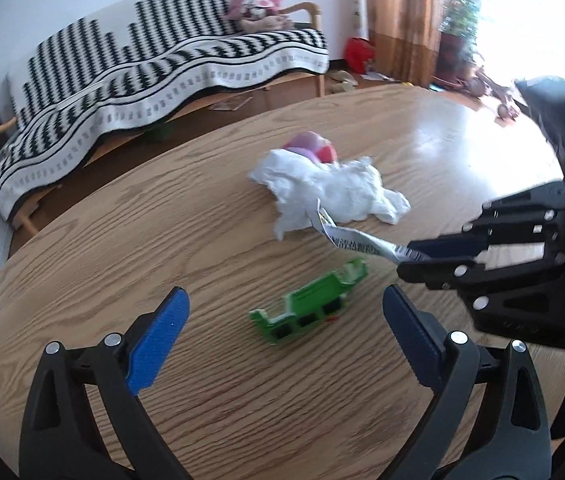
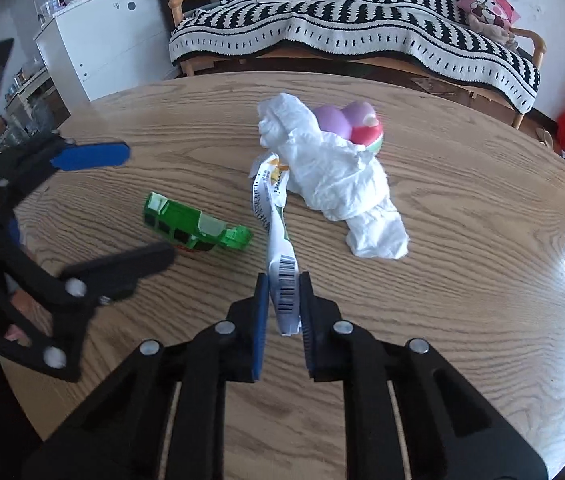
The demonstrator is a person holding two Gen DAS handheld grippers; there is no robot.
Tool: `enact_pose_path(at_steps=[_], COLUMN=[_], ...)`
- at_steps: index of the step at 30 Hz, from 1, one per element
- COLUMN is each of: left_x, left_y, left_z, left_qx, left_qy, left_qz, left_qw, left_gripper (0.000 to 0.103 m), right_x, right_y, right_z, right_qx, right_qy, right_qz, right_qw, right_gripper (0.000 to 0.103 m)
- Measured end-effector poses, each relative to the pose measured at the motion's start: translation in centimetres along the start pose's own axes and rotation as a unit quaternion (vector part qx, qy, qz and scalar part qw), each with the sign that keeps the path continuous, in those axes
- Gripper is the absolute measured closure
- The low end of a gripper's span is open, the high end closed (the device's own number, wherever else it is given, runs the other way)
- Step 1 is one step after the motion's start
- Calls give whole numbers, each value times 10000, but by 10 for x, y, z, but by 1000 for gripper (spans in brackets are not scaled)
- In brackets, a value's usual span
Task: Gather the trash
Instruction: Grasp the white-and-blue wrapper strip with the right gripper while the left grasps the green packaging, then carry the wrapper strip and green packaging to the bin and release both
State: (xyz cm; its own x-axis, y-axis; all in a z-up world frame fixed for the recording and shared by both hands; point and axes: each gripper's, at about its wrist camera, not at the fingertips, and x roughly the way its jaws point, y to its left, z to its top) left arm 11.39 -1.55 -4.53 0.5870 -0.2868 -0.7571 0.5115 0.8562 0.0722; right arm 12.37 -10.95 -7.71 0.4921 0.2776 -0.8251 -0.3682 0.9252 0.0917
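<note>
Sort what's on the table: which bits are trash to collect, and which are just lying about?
Trash:
white wrapper, shut in the right tongs
crumpled tissue
green packaging, ahead of the open left tongs

Lying about (probably):
pink-purple toy
sofa

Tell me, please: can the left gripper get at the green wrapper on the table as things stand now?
Probably yes. The left gripper is open and the green wrapper lies on the table just ahead of its fingers, nothing between. The right gripper, shut on a white wrapper, is off to the side.

I'm working in a home living room: a wooden table (image 1: pixel 202 216), at 11 o'clock a sofa (image 1: pixel 154 60) under a black-and-white throw, curtains (image 1: pixel 402 20) at 1 o'clock.
</note>
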Motion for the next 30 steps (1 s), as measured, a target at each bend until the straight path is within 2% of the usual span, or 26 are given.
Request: enact_pose_path(at_steps=[5, 9, 12, 13, 14, 15, 16, 20, 25, 30], left_x=[16, 31, 36, 36, 37, 38, 40, 33, 8, -10], left_y=[-10, -6, -5, -5, -7, -8, -9, -19, -37, -78], left_z=[2, 3, 4, 5, 5, 6, 7, 8, 23, 38], left_qx=[246, 146, -14, -32, -20, -3, 16, 43, 0, 117], left_qy=[137, 314, 387, 390, 405, 449, 511, 503, 195, 1], left_qz=[37, 178, 98, 64, 45, 37, 74, 5, -125, -330], left_qw=[9996, 9992, 9992, 9992, 9992, 9990, 9987, 9987, 9997, 9994], left_gripper=[9, 9, 9, 13, 30, 37, 51, 51, 51, 51], right_x=[-11, -23, -33, -39, -43, -47, -52, -72, -103, -135], right_y=[-4, -11, -17, -20, -23, -25, -27, -40, -63, -96], right_z=[-11, -18, -21, -23, -24, -26, -28, -37, -53, -76], right_qx=[8, 91, 184, 229, 257, 278, 304, 454, 705, 1025], right_qy=[21, -22, -94, -130, -156, -182, -212, -316, -504, -651], right_qz=[74, 56, 67, 64, 61, 48, 23, -13, -99, -314], right_qw=[10000, 9999, 9998, 9996, 9995, 9994, 9993, 9985, 9962, 9921], right_gripper=[87, 88, 88, 88, 88, 88, 88, 88, 88, 88])
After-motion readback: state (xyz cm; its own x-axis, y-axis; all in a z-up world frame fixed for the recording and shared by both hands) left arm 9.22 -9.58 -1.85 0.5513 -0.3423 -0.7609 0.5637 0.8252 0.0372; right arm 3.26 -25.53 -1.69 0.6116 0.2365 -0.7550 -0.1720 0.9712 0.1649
